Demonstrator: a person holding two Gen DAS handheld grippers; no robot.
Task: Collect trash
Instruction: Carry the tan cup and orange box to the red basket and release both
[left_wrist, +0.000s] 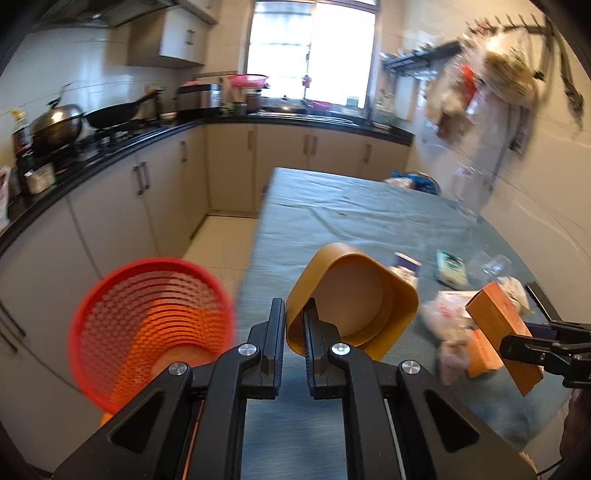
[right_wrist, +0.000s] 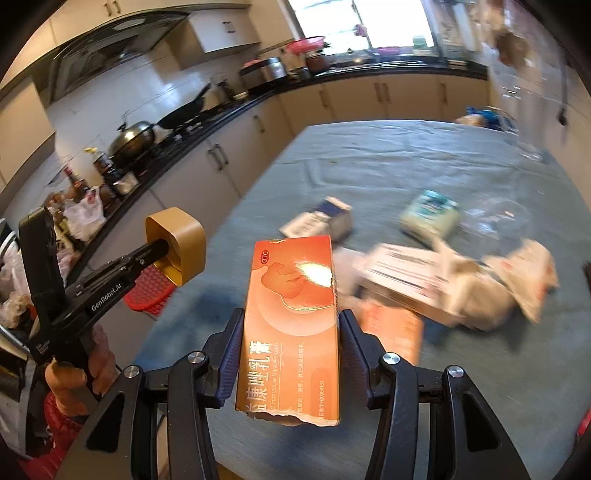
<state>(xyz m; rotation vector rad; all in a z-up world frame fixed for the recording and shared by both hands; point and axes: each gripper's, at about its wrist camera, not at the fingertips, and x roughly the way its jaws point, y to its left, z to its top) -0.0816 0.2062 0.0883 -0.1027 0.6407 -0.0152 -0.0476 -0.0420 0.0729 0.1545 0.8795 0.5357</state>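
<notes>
**Trash items, state at this moment**

I see an orange medicine carton (right_wrist: 291, 328) off the table, long axis pointing away, glossy printed face up, near end torn open. A mustard-yellow rounded-square container (left_wrist: 354, 295) is also raised, tipped so its empty inside faces me. A red mesh basket (left_wrist: 151, 328) sits low at left, off the table edge, mouth open. On the grey-green tablecloth (right_wrist: 369, 162), right side: crumpled white packaging (right_wrist: 480, 288), a second orange carton (right_wrist: 391, 328), a small blue-white carton (right_wrist: 325, 218), a green-white packet (right_wrist: 430, 214), and clear plastic (right_wrist: 498, 218), blurred.

Orange box (right_wrist: 291, 325); mustard cup (left_wrist: 351, 295); red perforated basket (left_wrist: 151, 325).
</notes>
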